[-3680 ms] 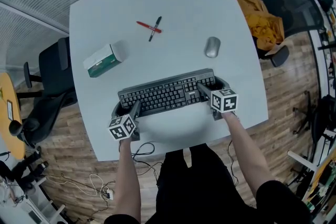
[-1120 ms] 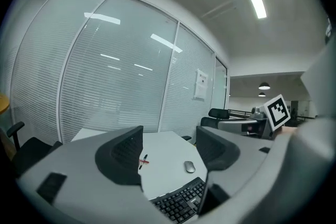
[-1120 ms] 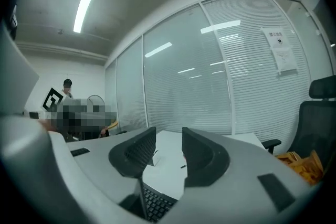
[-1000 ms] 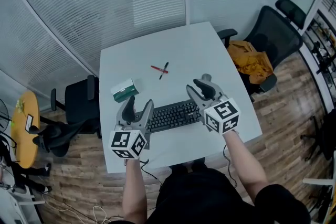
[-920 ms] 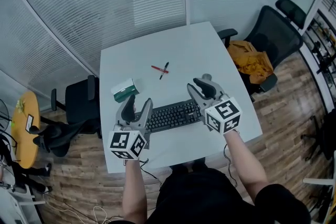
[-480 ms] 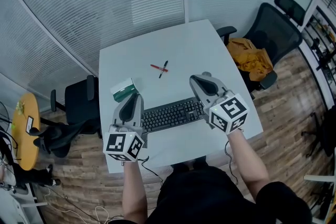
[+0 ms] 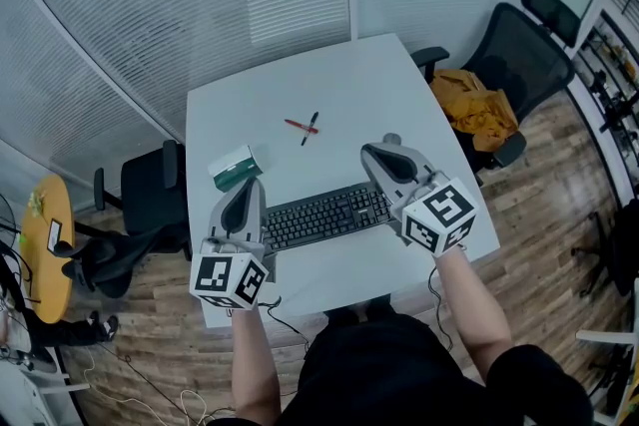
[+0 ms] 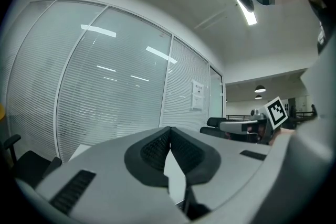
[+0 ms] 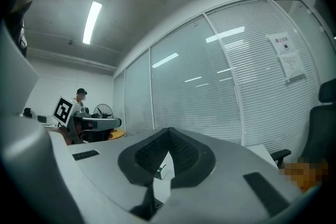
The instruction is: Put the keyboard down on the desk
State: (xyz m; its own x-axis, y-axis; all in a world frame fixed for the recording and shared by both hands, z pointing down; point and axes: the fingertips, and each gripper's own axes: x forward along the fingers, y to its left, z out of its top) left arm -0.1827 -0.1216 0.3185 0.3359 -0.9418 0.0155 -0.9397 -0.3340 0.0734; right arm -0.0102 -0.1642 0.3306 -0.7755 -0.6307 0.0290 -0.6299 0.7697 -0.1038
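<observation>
The black keyboard (image 7: 324, 214) lies flat on the white desk (image 7: 349, 85), near its front edge. In the head view my left gripper (image 7: 251, 185) hangs in the air over the keyboard's left end, apart from it. Its jaws have just closed and stand shut with nothing between them. My right gripper (image 7: 372, 153) hovers over the keyboard's right end, also shut and empty. The left gripper view shows its ribbed pads (image 8: 157, 147) pressed together; the right gripper view shows the same of its pads (image 9: 181, 150). Each gripper points level, above the desk.
A red pen and a black pen (image 7: 305, 126) lie crossed at mid-desk, and a green-and-white box (image 7: 234, 167) lies towards the left edge. A black chair (image 7: 150, 190) stands on the left, and another with an orange cloth (image 7: 481, 115) on the right. Cables trail under the front edge.
Both grippers were at the keyboard's ends on the desk; they have since lifted clear of it. Over the last second both sets of jaws went from open to shut.
</observation>
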